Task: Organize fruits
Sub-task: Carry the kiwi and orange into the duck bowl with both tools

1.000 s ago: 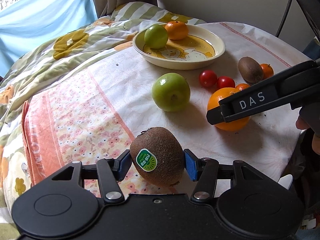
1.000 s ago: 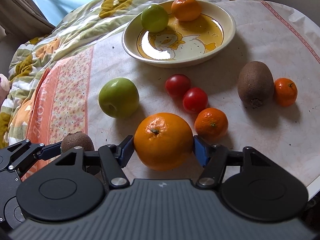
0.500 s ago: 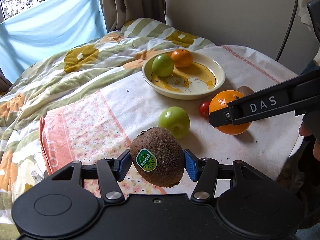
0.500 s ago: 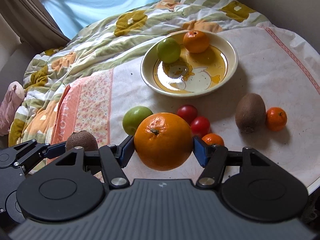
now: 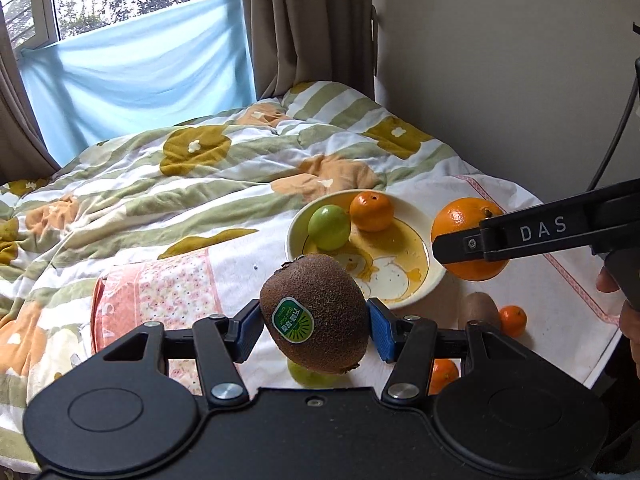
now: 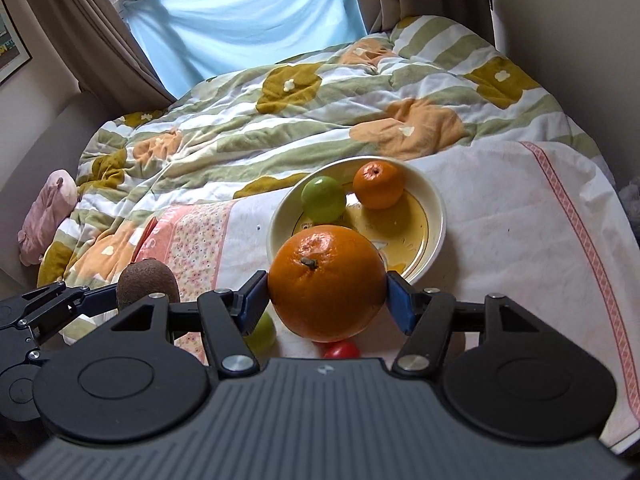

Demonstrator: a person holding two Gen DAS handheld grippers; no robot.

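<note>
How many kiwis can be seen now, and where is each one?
2. One kiwi, with a green sticker, is held in the left gripper. The other kiwi lies on the white cloth, beside a small orange. The grippers may hide others.

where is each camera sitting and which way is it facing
Left wrist: on the left claw, looking forward and down over its kiwi to the plate and bed; the right claw and a hand show at right.
Right wrist: on the right claw, looking forward and down over its orange to the plate; the left claw shows at lower left.
Shared: plate, held kiwi, held orange, bed, window.
</note>
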